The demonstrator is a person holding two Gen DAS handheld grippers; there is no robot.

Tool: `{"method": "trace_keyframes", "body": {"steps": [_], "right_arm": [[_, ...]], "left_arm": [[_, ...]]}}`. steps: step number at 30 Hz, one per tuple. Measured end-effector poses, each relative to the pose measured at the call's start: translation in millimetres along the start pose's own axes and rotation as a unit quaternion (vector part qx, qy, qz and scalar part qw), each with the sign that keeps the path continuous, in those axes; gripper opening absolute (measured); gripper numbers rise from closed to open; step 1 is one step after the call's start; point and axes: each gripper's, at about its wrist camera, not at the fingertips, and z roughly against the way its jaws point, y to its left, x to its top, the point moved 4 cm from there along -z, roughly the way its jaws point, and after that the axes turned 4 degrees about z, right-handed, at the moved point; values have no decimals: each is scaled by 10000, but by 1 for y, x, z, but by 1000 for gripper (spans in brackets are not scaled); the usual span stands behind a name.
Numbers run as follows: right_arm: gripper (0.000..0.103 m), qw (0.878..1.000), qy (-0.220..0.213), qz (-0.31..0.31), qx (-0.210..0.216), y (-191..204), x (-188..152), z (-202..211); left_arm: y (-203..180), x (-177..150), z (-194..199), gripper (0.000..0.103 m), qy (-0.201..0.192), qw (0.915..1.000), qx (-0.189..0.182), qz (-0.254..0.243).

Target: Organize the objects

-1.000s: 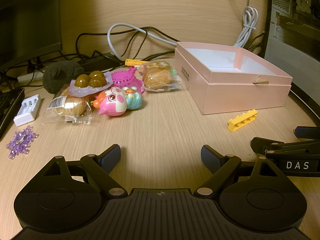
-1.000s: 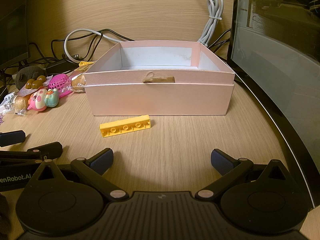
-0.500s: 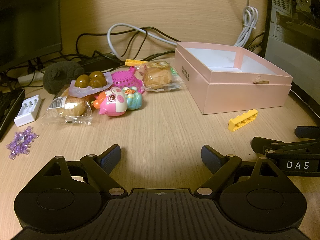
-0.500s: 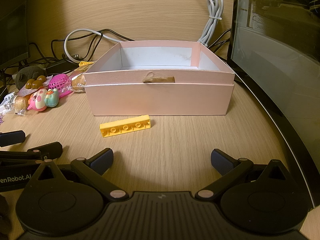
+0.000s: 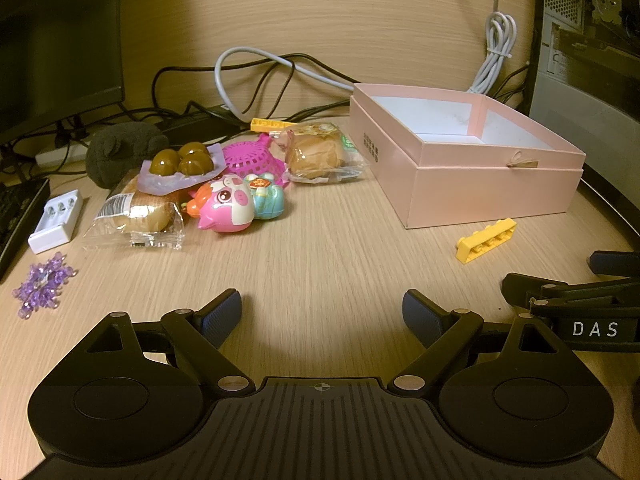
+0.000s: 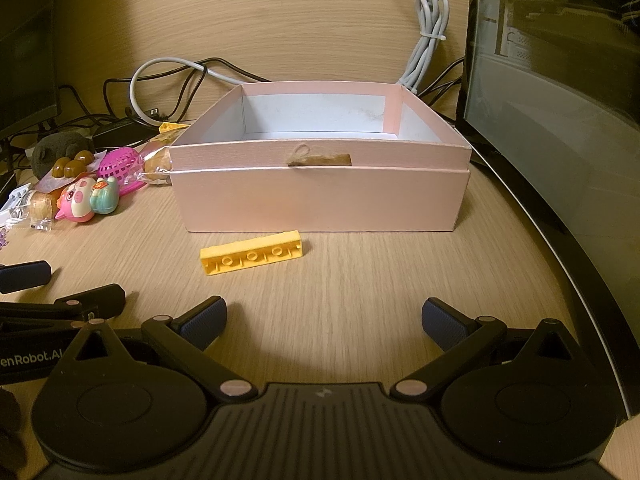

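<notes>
Both tools are released and grasp nothing: the left hand-held gripper (image 5: 322, 310) rests low over the pale wood-grain surface (image 5: 320, 248) with its jaws wide apart, and the right hand-held gripper (image 6: 324, 318) does the same, facing the open pink cardboard box (image 6: 320, 204), which looks empty inside. A long yellow plastic building brick (image 6: 251, 258) lies flat on the surface just in front of the box, between it and the right tool. The remaining clutter sits in a pile to the left of the box: a pink pig-faced plastic toy (image 5: 228, 208), a magenta plastic basket (image 5: 252, 160), two clear-wrapped bread rolls (image 5: 138, 216) and a tray of brown glossy balls (image 5: 182, 162)

Likely trouble: the brick is low and thin, so jaws closing too high may skid over it or flick it against the box wall. The crinkly wrappers could slip from the pads, and pulling one item from the pile may drag its touching neighbours along
</notes>
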Motion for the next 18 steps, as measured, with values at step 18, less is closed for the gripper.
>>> {"method": "trace_keyframes", "body": {"steps": [18], "right_arm": [[103,9978,636,-133,-87,0,4,2]], "left_arm": [[90,121,-26,87,150,9970,653,385]]}}
